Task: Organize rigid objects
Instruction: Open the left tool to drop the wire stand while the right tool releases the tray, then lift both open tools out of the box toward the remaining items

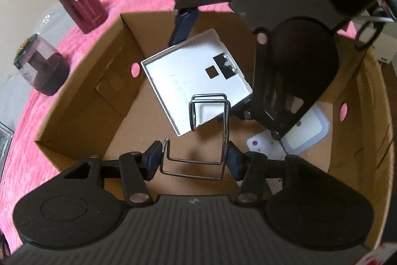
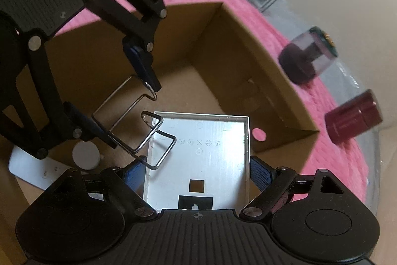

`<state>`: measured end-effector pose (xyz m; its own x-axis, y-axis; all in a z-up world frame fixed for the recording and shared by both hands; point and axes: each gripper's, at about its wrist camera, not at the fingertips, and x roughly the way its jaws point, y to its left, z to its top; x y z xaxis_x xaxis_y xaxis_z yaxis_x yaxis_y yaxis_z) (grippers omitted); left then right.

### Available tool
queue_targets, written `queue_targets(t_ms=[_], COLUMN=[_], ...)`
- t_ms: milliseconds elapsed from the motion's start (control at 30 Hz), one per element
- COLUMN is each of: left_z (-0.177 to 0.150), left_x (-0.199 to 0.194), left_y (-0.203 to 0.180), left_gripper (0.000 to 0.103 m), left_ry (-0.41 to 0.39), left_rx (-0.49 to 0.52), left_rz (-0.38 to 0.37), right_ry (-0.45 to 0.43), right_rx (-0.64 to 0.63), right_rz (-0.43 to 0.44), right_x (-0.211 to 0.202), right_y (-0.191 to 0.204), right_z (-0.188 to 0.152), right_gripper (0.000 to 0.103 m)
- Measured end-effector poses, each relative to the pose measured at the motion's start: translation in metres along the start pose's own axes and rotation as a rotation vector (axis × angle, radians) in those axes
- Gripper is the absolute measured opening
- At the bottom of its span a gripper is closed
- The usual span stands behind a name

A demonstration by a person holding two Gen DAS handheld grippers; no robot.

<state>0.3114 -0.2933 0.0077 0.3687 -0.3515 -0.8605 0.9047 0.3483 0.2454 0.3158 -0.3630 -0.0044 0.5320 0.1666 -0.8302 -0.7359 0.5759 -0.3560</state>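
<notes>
Left gripper [image 1: 193,162] clamps bent wire rack [image 1: 208,131], right gripper [image 2: 197,174] grips white plastic tray [image 2: 198,153]; both over cardboard box [image 1: 82,101], likely for drop-in.

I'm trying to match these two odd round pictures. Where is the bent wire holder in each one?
Left wrist view: the wire holder sits low and centre, between the left gripper's blue pads.
Right wrist view: the same holder is left of centre, over the grey tray's corner.
Shared landmark: the cardboard box.
</notes>
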Motion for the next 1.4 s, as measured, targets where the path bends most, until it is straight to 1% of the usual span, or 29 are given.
queue_targets(t_ms=[200,333,433,600,700,1067,1167,1267,1400], left_z=[-0.002,0.000,0.002,0.003,0.004,0.004,0.006,0.006,0.006], left_x=[0.015,0.025,0.027,0.029,0.029,0.035,0.034,0.032,0.021], left_y=[0.006,0.007,0.009,0.008,0.007,0.005,0.003,0.003,0.003], left_gripper=[0.049,0.049,0.049,0.050,0.050,0.050,0.055,0.055,0.055], left_ry=[0.048,0.080,0.085,0.116,0.125,0.161,0.158,0.149,0.117], left_rx=[0.005,0.031,0.035,0.048,0.051,0.073,0.072,0.065,0.036], left_rz=[-0.010,-0.011,-0.018,-0.016,-0.016,-0.009,0.000,-0.002,0.003], right_ry=[0.037,0.058,0.061,0.065,0.061,0.018,0.003,-0.006,-0.026], right_rx=[-0.030,-0.053,-0.051,-0.049,-0.047,-0.023,0.005,0.018,0.038], right_rz=[0.045,0.058,0.066,0.067,0.053,0.008,0.006,0.000,-0.004], right_x=[0.023,0.034,0.040,0.041,0.042,0.023,0.018,0.011,0.000], right_y=[-0.005,-0.005,-0.007,-0.007,-0.007,-0.006,-0.007,-0.004,-0.002], right_z=[0.002,0.001,0.000,0.003,0.003,0.000,-0.001,-0.002,-0.002], right_gripper=[0.083,0.083,0.083,0.083,0.083,0.083,0.083,0.083,0.083])
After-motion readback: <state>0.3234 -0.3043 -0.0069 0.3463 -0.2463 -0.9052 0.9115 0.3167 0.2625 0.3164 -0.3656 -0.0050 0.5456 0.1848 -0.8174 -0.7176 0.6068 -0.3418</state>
